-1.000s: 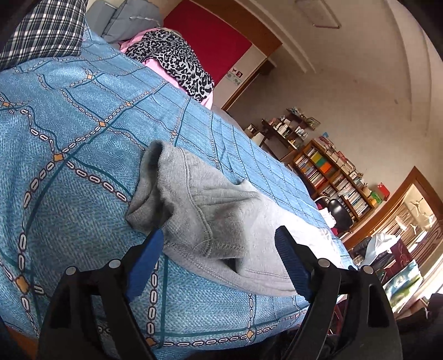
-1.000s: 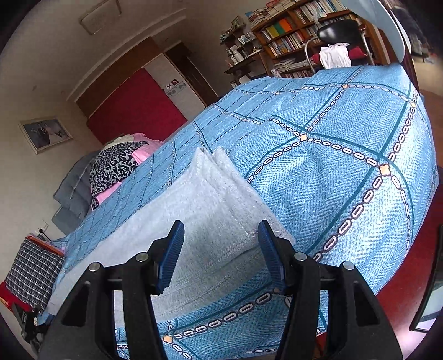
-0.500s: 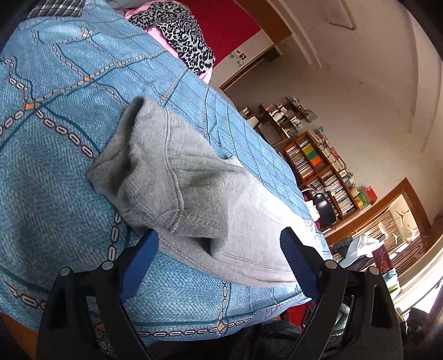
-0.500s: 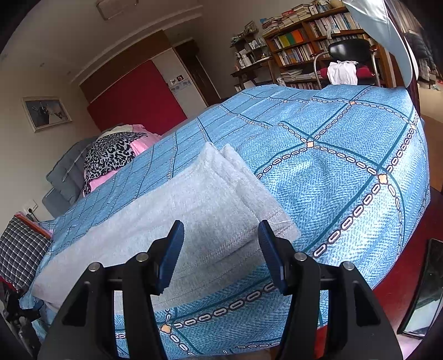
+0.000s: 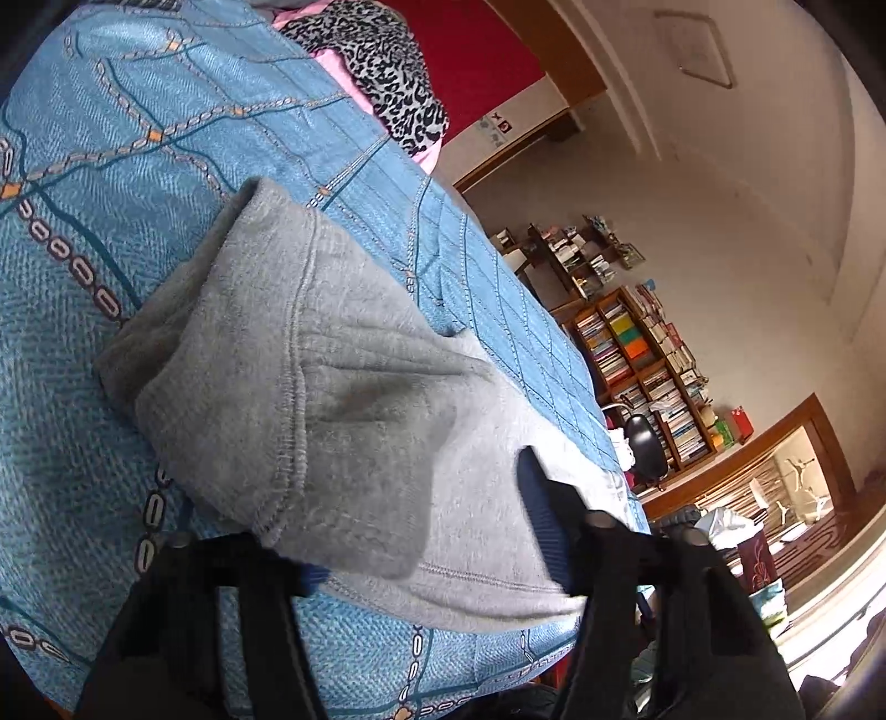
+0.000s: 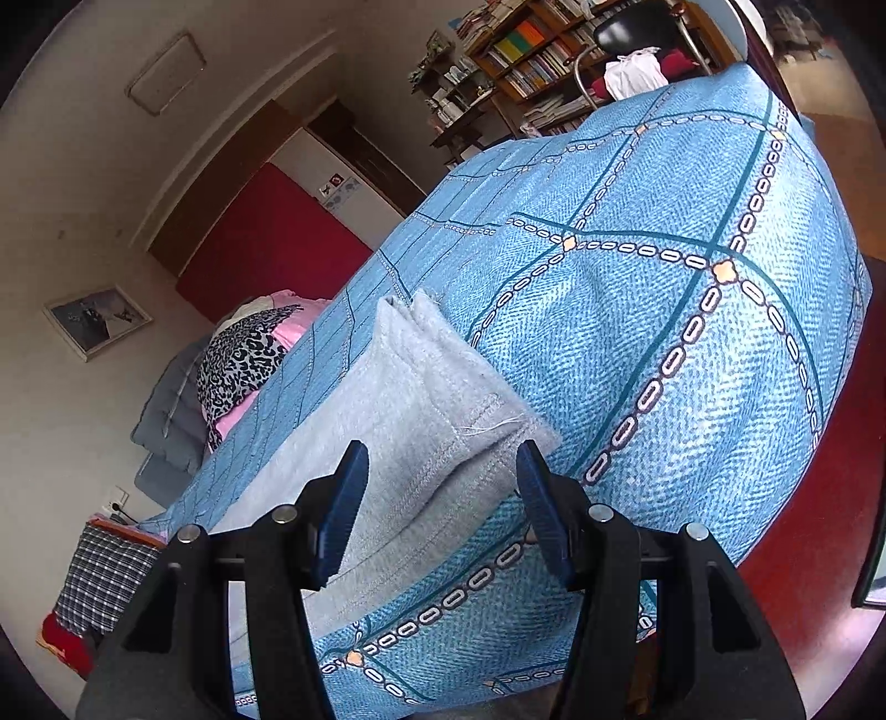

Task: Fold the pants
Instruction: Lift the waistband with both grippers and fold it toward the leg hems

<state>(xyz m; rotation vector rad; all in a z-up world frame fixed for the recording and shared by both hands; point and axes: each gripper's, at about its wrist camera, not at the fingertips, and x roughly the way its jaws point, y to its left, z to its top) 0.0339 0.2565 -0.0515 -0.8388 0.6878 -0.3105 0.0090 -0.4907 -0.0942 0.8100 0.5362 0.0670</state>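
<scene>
Grey sweatpants [image 5: 332, 360] lie lengthwise on a blue patterned bedspread [image 5: 138, 138]. In the left wrist view their waistband end fills the middle, and a corner of it drapes over the near finger of my left gripper [image 5: 421, 526]. The other finger [image 5: 545, 515] rests on the fabric. The jaws are closing with cloth between them, still well apart. In the right wrist view the stacked leg hems [image 6: 443, 410] lie between the blue pads of my right gripper [image 6: 443, 471], which stands open just over the cloth without pinching it.
A leopard-print cloth on pink bedding [image 5: 387, 72] lies at the far end of the bed. Bookshelves [image 5: 637, 360] and a chair [image 6: 637, 33] stand beyond the bed. The bed's edge drops to a red floor [image 6: 830, 554]; a plaid cloth [image 6: 105, 570] hangs at the left.
My left gripper has pushed in onto the waistband and its jaws have narrowed, with cloth now covering one finger. My right gripper has rolled and edged closer to the hems, its gap unchanged.
</scene>
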